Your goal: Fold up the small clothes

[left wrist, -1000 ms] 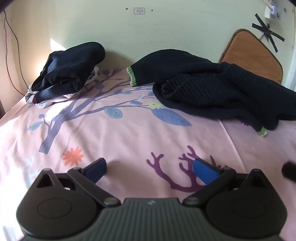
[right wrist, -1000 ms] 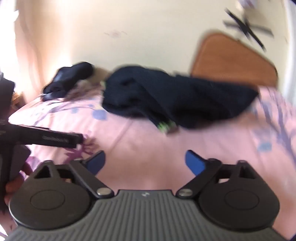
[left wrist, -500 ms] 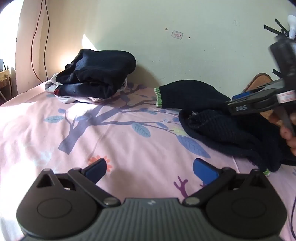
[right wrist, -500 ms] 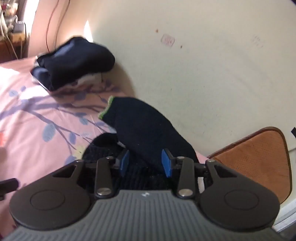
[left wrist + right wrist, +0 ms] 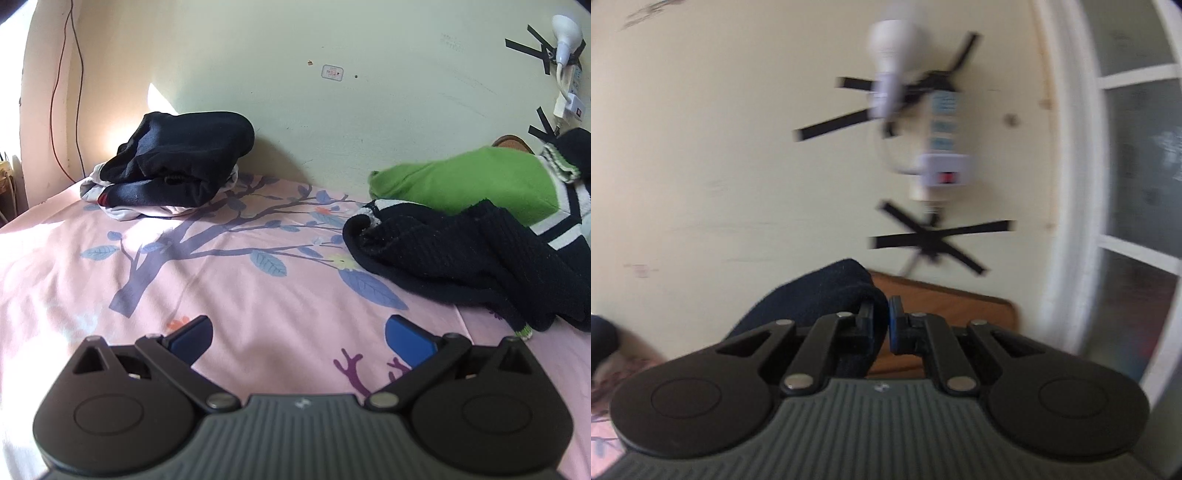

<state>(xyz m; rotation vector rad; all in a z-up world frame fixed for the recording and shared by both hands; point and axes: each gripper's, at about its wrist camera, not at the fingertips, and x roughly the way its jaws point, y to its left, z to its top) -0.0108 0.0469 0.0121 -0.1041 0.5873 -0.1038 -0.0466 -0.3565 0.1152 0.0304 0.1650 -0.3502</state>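
A dark knit sweater (image 5: 461,254) lies crumpled at the right of the pink bed sheet (image 5: 229,295). Part of it is raised and turned over, showing a green panel (image 5: 476,181) with white and navy stripes. In the right wrist view my right gripper (image 5: 882,321) is shut on a fold of the dark sweater (image 5: 820,295), held up off the bed and facing the wall. My left gripper (image 5: 299,332) hovers low over the sheet, open, nothing between its blue pads, short of the sweater's near edge.
A folded pile of dark and white clothes (image 5: 177,170) sits at the back left against the wall. A brown board (image 5: 945,299) leans behind the sweater. A power strip (image 5: 942,147) and bulb are taped to the wall; a window frame (image 5: 1071,184) stands at right.
The right gripper closed on the sweater's sleeve and rose with it toward the wall, out of the left view. The sweater's green side is now exposed. The left gripper stayed open.
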